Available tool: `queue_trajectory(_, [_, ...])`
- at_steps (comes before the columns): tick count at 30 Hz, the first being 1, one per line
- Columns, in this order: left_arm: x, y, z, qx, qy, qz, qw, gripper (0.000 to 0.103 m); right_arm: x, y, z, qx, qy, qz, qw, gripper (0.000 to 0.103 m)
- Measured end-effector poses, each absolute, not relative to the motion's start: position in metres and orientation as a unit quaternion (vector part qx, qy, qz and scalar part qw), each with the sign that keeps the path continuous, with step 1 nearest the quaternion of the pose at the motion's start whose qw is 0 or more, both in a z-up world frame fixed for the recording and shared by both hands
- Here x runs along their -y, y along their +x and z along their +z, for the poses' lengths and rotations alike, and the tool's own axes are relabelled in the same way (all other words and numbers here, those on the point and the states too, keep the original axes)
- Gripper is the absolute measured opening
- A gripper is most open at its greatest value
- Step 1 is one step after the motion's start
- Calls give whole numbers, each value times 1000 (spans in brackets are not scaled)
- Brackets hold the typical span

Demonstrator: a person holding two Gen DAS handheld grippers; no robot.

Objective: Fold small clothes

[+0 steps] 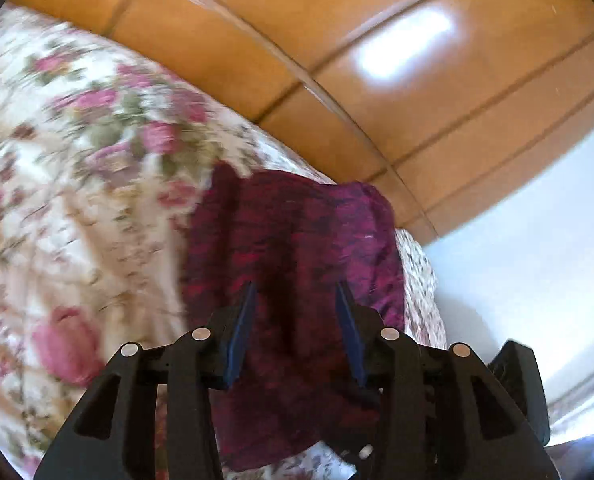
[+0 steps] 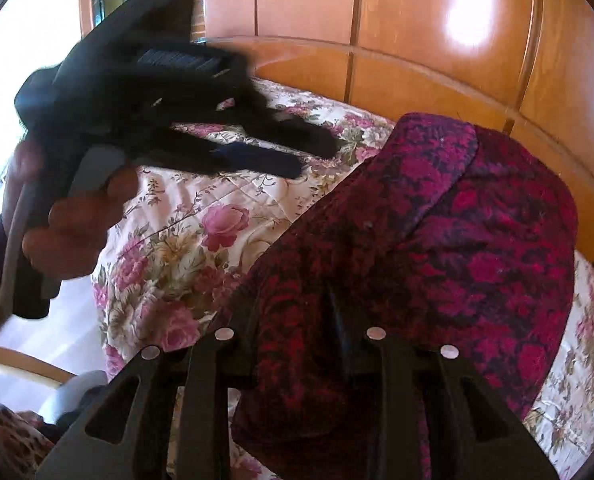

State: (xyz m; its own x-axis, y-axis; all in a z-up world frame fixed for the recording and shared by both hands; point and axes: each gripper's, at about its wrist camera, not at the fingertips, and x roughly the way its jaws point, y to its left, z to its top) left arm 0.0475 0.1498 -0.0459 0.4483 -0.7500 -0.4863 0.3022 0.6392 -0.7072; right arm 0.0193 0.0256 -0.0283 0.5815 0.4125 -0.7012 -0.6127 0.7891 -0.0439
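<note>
**Bed** point(image 2: 185, 216): floral quilt, cream with pink roses; the landmark for every entry below. A wooden headboard point(image 2: 417, 76) stands along its far edge.

**Garment** point(image 2: 437, 240): small magenta-and-black patterned cloth. It lies on the bed, its far end close to the headboard and its near end running in under the right jaws. In the right wrist view the long axis slants from the near-left of the bed up to the far-right. A folded flap or edge shows on the far portion.

**Left gripper** point(image 2: 309, 152): carried by a hand point(image 2: 73, 232). Seen from the right wrist view, it hangs over bare quilt on the left part of the bed, beside the garment and clear of it. Its jaws stand apart with nothing pressed between the blue pads point(image 1: 241, 336); in its own view the cloth lies ahead and below.

**Right gripper** point(image 2: 297, 320): at the bed's near edge, the nearer of the two to the cloth. Fabric bunches up between its jaws and covers them, so it appears clamped on the garment's near end; the pads themselves are hidden.

**Judgement**: the next fold turns on the left jaws crossing rightward to the garment.

**Views compared**: the right wrist view gives the garment's whole outline and the gap to the left gripper. The left wrist view, blurred, foreshortens the cloth and shows only a black edge of the right gripper point(image 1: 517, 384).
</note>
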Motion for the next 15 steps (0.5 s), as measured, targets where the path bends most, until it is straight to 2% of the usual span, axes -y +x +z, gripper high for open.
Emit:
queue_trajectory(5, [-99,70,-45,-451,-221,-357,788,40,-23,10,-31,-323,-152,284,890,34])
queue_trajectory(6, [-89,72,-44,-453,-198,-355,793,38,-22,9,-32,-316,-155,280,893,38])
queue_trajectory(7, [-84,72,-44,-453,-183,-350,800,25,-21,9,-31,-312,-153,282,894,47])
queue_trajectory(9, [-80,74,-42,-447,-172,-342,809,19,-18,5,-25,-308,-141,301,891,61])
queue_trajectory(13, [-83,70,-28,-435,-147,-327,826,16,25,-2,2,-314,-65,364,874,73])
queue_trajectory(15, [-88,67,-20,-428,-130,-321,835,16,57,-4,15,-310,-19,366,877,73])
